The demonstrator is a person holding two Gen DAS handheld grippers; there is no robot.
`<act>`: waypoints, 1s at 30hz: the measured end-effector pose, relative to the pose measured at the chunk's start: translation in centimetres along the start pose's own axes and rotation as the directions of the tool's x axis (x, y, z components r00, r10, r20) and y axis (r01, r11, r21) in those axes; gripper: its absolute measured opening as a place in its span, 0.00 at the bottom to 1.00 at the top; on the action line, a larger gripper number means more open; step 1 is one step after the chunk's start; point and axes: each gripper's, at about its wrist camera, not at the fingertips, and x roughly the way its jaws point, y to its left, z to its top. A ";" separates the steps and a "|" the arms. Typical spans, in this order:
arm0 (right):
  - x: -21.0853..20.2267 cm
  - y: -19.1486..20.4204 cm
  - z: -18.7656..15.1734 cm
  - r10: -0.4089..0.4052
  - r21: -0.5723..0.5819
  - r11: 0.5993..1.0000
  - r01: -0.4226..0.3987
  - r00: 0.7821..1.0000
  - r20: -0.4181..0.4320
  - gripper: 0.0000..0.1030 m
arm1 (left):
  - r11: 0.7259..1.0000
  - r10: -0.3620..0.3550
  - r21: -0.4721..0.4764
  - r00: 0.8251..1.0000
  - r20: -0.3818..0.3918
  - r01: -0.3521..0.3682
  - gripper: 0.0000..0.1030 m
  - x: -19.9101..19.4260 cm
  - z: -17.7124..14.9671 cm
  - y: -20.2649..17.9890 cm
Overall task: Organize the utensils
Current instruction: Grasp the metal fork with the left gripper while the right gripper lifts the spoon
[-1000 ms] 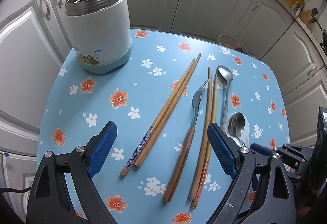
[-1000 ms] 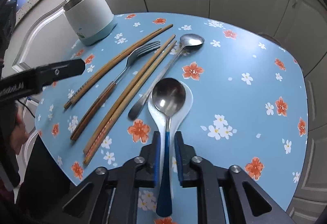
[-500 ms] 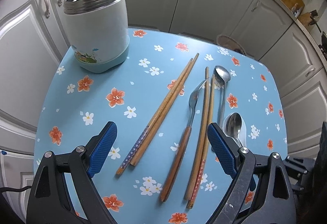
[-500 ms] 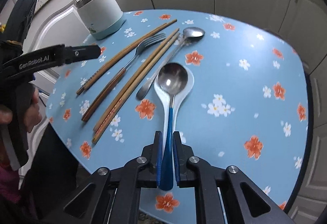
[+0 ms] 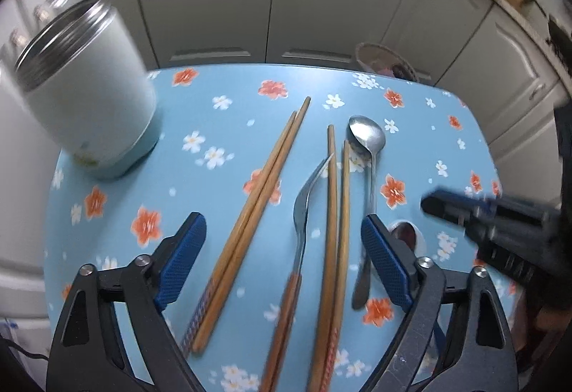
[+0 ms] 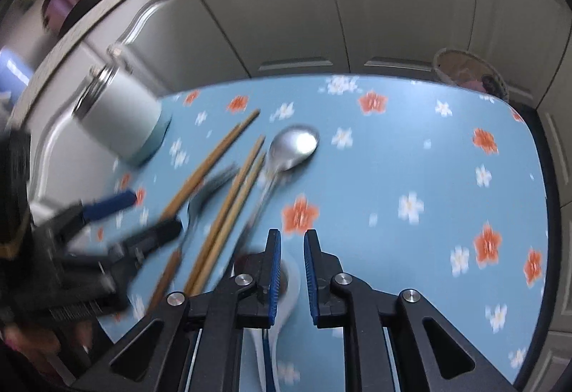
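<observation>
right gripper (image 6: 290, 270) — jaws parted, blue-handled spoon (image 6: 266, 352) released | left gripper (image 5: 282, 259) — moved in over utensils

Two chopstick pairs (image 5: 261, 199) (image 5: 336, 231), wooden-handled fork (image 5: 304, 224), steel spoon (image 5: 370, 170) lie side by side; blue-handled spoon (image 6: 282, 281) on white rest (image 6: 291, 288).

Left gripper (image 5: 282, 259) gapes wide; right gripper (image 6: 291, 272) slightly parted.
</observation>
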 end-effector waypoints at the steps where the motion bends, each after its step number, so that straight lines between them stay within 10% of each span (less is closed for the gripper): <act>1: 0.4 -0.1 0.8 0.003 0.005 1.000 -0.003 1.000 -0.001 0.11 | 1.000 0.008 0.013 1.000 -0.009 -0.008 0.81 0.5 0.4 -0.2; 8: 2.3 -0.5 4.0 0.021 0.024 0.999 -0.021 1.000 -0.009 0.38 | 1.000 -0.006 0.022 0.999 -0.044 0.007 0.71 2.8 1.9 -0.4; 19: 2.8 -1.4 4.8 0.038 0.029 0.999 -0.037 0.999 -0.030 0.39 | 0.998 -0.020 0.066 0.997 -0.072 0.025 0.23 4.6 3.3 -0.7; 30: 4.3 -0.2 5.2 0.004 -0.004 1.000 -0.004 0.999 -0.046 0.39 | 0.994 -0.111 0.000 0.994 -0.025 0.111 0.03 2.2 3.2 1.5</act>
